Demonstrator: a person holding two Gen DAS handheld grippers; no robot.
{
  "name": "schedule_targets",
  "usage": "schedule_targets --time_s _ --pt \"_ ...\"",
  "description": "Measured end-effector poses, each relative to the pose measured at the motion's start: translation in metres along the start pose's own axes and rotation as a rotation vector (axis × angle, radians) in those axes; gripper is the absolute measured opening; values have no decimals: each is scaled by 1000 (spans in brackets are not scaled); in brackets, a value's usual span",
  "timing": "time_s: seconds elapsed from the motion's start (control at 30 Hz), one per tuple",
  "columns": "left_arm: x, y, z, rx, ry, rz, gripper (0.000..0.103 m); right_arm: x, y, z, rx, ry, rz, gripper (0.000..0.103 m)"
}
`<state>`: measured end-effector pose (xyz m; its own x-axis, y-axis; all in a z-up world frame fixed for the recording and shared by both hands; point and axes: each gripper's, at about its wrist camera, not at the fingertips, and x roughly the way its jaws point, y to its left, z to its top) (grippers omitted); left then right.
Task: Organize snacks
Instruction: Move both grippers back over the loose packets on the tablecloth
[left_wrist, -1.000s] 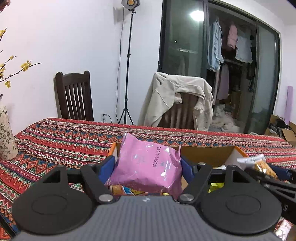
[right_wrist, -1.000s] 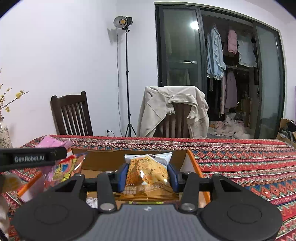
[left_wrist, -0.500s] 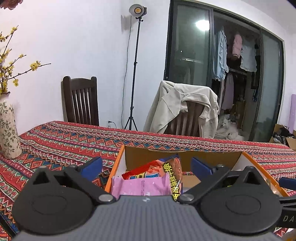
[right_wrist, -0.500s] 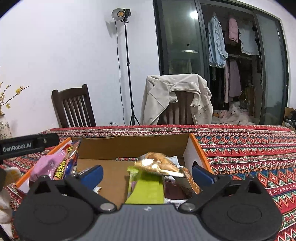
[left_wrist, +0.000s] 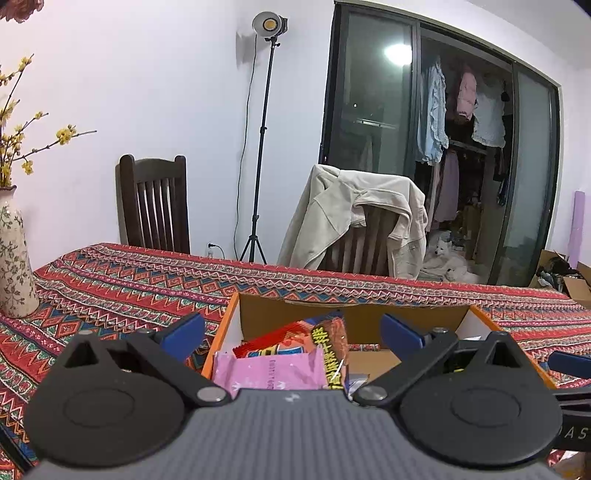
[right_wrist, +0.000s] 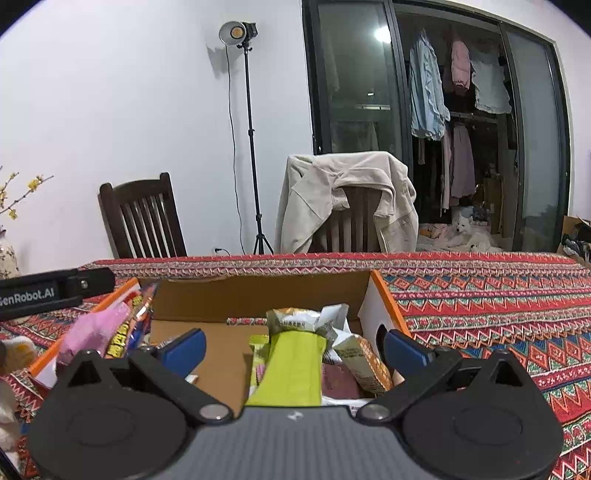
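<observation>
An open cardboard box (left_wrist: 295, 317) with orange rims sits on the patterned tablecloth. A pink snack pack (left_wrist: 266, 374) and a red pack (left_wrist: 310, 341) stand at its left end. My left gripper (left_wrist: 291, 332) is open and empty above them. In the right wrist view the box (right_wrist: 258, 295) holds a green pack (right_wrist: 291, 365), an orange chip bag (right_wrist: 365, 363) and a pale bag (right_wrist: 299, 319) at its right end; the pink pack (right_wrist: 96, 328) leans at the left. My right gripper (right_wrist: 293, 345) is open and empty over the right end.
A flowered vase (left_wrist: 14, 258) with yellow blossoms stands at the table's left. Two chairs (left_wrist: 155, 206) stand behind the table, one draped with a beige jacket (left_wrist: 354, 218). A light stand (left_wrist: 258, 147) is by the wall. The left gripper's body (right_wrist: 51, 291) shows at the right wrist view's left.
Both grippers opened: the left let go of the pink pack and the right let go of the orange chip bag. Both packs now lie in the box and the grippers have drawn back.
</observation>
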<state>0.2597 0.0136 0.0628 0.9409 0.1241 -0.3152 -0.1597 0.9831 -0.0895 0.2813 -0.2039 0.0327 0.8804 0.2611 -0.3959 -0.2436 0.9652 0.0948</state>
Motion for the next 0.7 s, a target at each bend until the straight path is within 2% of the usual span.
schedule_targets --time_s 0.33,0.47,0.7 --pt "-28 -13 16 17 10 -7 103 -37 0 13 -36 -30 5 103" --pt "-40 -15 15 20 31 -14 103 -53 -10 10 -51 -1 8 103" --pt "-66 -15 1 47 57 -20 103 -77 -31 -15 -58 55 17 103"
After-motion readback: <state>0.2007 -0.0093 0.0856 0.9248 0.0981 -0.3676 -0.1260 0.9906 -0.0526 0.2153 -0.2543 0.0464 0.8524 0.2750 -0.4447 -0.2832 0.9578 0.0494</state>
